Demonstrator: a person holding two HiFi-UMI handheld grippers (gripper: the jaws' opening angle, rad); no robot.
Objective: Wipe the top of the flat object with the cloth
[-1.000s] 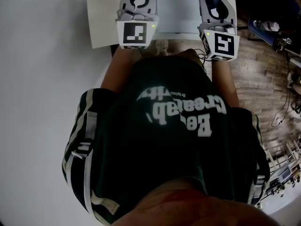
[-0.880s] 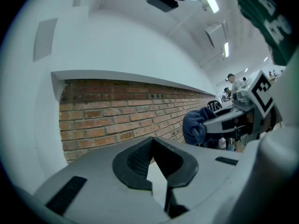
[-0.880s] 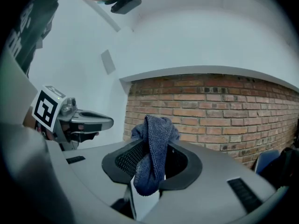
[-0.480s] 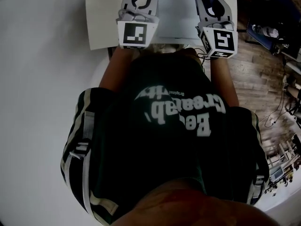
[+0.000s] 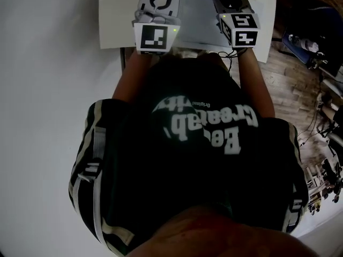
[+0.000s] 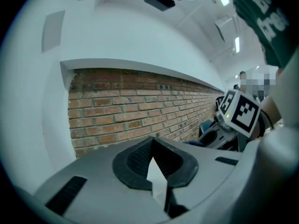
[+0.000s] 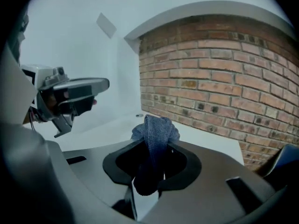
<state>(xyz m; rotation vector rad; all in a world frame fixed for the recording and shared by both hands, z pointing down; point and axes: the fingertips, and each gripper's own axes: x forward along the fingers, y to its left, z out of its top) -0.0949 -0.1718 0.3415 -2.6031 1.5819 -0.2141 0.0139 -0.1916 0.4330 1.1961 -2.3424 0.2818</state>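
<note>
Cloth [image 7: 154, 134], blue, is pinched between the fingers [image 7: 212, 171] of the right gripper [image 7: 150, 164], one bunch past the tips and a tail hanging back between the pads. It sits over the flat white object [image 5: 199, 16], which lies on the white counter [image 5: 115, 20] under both pairs of fingers. Since half a second ago the cloth and right gripper have slid toward the left gripper [image 6: 154, 158] and the marker cube [image 5: 239, 30] has turned to show two faces. The left gripper has kept its place, its fingers [image 6: 103, 181] closed to a thin slit with nothing between them. A brick wall [image 6: 140, 106] stands beyond. The head view cuts off the fingertips and most of the cloth at its top edge. No view shows whether the cloth touches the flat object.
</note>
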